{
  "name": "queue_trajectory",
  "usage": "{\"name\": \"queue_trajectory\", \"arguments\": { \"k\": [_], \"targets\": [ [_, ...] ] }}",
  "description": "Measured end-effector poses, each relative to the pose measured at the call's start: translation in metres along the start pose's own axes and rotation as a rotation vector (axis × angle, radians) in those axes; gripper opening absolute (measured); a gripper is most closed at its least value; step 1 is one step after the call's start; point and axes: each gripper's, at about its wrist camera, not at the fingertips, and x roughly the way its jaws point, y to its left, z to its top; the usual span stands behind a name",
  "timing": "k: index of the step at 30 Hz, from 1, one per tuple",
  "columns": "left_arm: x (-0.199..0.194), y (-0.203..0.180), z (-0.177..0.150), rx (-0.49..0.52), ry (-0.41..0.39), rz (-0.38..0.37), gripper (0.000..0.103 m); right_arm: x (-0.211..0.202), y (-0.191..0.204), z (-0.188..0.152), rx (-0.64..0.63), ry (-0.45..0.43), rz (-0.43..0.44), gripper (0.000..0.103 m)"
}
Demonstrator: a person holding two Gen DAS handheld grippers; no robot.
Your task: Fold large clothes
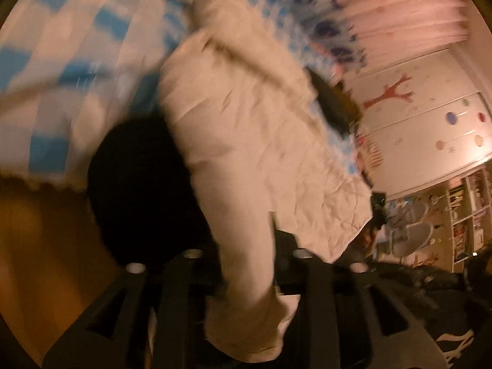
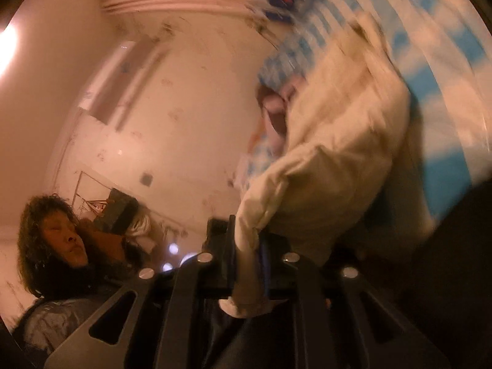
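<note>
A large cream garment point(image 1: 246, 129) hangs lifted above a bed with a blue and white checked cover point(image 1: 61, 46). My left gripper point(image 1: 246, 264) is shut on a bunched edge of the garment, which passes between its black fingers point(image 1: 286, 246). In the right wrist view the same cream garment point(image 2: 335, 141) stretches away from my right gripper point(image 2: 249, 246), which is shut on another bunched edge. Both views are blurred and tilted. A round black shape point(image 1: 141, 190) sits left of the cloth in the left wrist view; I cannot tell what it is.
The checked bed cover point(image 2: 436, 61) fills the right of the right wrist view. A person with dark curly hair point(image 2: 55, 246) is at lower left. A wall with tree and balloon stickers point(image 1: 430, 107), shelves point(image 1: 470, 215) and wooden floor point(image 1: 46, 246) surround the bed.
</note>
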Motion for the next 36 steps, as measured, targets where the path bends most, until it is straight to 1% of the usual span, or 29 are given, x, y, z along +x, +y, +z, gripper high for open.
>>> {"name": "queue_trajectory", "arguments": {
  "k": [1, 2, 3, 4, 5, 6, 7, 8, 9, 10, 11, 13, 15, 17, 19, 20, 22, 24, 25, 26, 27, 28, 29, 30, 31, 32, 33, 34, 36],
  "targets": [
    [0.0, 0.004, -0.001, -0.013, -0.013, -0.038, 0.036, 0.002, -0.008, -0.004, 0.041, 0.036, -0.031, 0.046],
    [0.0, 0.007, -0.001, -0.028, -0.018, -0.077, 0.043, 0.002, -0.012, -0.007, 0.064, 0.05, -0.061, 0.051],
    [0.0, 0.005, -0.001, -0.022, -0.02, -0.09, 0.046, 0.003, -0.011, -0.008, 0.064, 0.062, -0.079, 0.053],
    [0.001, 0.0, -0.001, -0.001, -0.019, -0.09, 0.055, 0.005, -0.007, -0.008, 0.055, 0.079, -0.093, 0.063],
    [0.002, -0.005, -0.001, 0.017, -0.016, -0.084, 0.062, 0.01, -0.003, -0.007, 0.046, 0.107, -0.121, 0.065],
    [0.004, -0.009, 0.0, 0.031, -0.013, -0.072, 0.063, 0.015, 0.001, -0.007, 0.036, 0.129, -0.156, 0.066],
    [0.005, -0.013, -0.001, 0.045, -0.012, -0.056, 0.064, 0.022, 0.005, -0.007, 0.015, 0.161, -0.217, 0.066],
    [0.005, -0.017, -0.001, 0.064, -0.014, -0.045, 0.055, 0.026, 0.008, -0.007, -0.005, 0.17, -0.249, 0.065],
    [0.005, -0.023, -0.002, 0.09, -0.023, -0.044, 0.044, 0.028, 0.011, -0.007, -0.023, 0.165, -0.274, 0.054],
    [0.005, -0.026, -0.002, 0.107, -0.026, -0.041, 0.025, 0.028, 0.012, -0.008, -0.038, 0.153, -0.288, 0.033],
    [0.004, -0.03, -0.002, 0.119, -0.04, -0.034, 0.022, 0.027, 0.015, -0.008, -0.051, 0.127, -0.279, 0.025],
    [-0.001, -0.038, -0.003, 0.146, -0.084, -0.036, 0.017, 0.026, 0.024, -0.009, -0.086, 0.083, -0.25, 0.02],
    [-0.008, -0.046, 0.0, 0.156, -0.121, -0.05, 0.015, 0.025, 0.036, -0.007, -0.13, 0.042, -0.211, 0.018],
    [-0.016, -0.05, 0.006, 0.159, -0.156, -0.064, 0.014, 0.02, 0.047, -0.002, -0.153, -0.015, -0.152, 0.018],
    [-0.032, -0.054, 0.014, 0.148, -0.233, -0.132, 0.014, 0.013, 0.063, 0.01, -0.192, -0.117, -0.029, 0.016],
    [-0.039, -0.056, 0.022, 0.135, -0.278, -0.167, 0.014, 0.009, 0.067, 0.017, -0.203, -0.154, 0.021, 0.011],
    [-0.049, -0.056, 0.038, 0.117, -0.338, -0.208, 0.014, 0.001, 0.074, 0.041, -0.227, -0.249, 0.129, 0.01],
    [-0.051, -0.062, 0.066, 0.099, -0.379, -0.234, 0.014, 0.003, 0.078, 0.07, -0.234, -0.286, 0.168, 0.01],
    [-0.048, -0.068, 0.081, 0.093, -0.384, -0.229, 0.014, 0.008, 0.078, 0.086, -0.225, -0.273, 0.143, 0.01],
    [-0.045, -0.073, 0.097, 0.098, -0.378, -0.219, 0.014, 0.015, 0.078, 0.096, -0.221, -0.239, 0.104, 0.01],
    [-0.043, -0.077, 0.104, 0.109, -0.365, -0.215, 0.014, 0.026, 0.077, 0.105, -0.214, -0.165, -0.003, 0.01],
    [-0.038, -0.084, 0.11, 0.13, -0.347, -0.202, 0.014, 0.039, 0.074, 0.11, -0.198, -0.07, -0.155, 0.012],
    [-0.035, -0.089, 0.113, 0.153, -0.33, -0.186, 0.014, 0.046, 0.068, 0.109, -0.164, 0.014, -0.237, 0.017],
    [-0.03, -0.094, 0.115, 0.182, -0.302, -0.174, 0.014, 0.054, 0.057, 0.103, -0.113, 0.124, -0.347, 0.035],
    [-0.027, -0.095, 0.114, 0.197, -0.283, -0.172, 0.014, 0.058, 0.052, 0.097, -0.092, 0.18, -0.435, 0.052],
    [-0.027, -0.093, 0.113, 0.206, -0.27, -0.173, 0.014, 0.06, 0.044, 0.086, -0.062, 0.258, -0.545, 0.053],
    [-0.026, -0.09, 0.111, 0.207, -0.264, -0.171, 0.014, 0.06, 0.039, 0.077, -0.04, 0.309, -0.599, 0.053],
    [-0.027, -0.086, 0.108, 0.202, -0.265, -0.173, 0.014, 0.058, 0.036, 0.071, -0.027, 0.335, -0.646, 0.057],
    [-0.03, -0.072, 0.105, 0.166, -0.283, -0.187, 0.014, 0.054, 0.027, 0.066, 0.012, 0.358, -0.705, 0.06]
  ]
}}
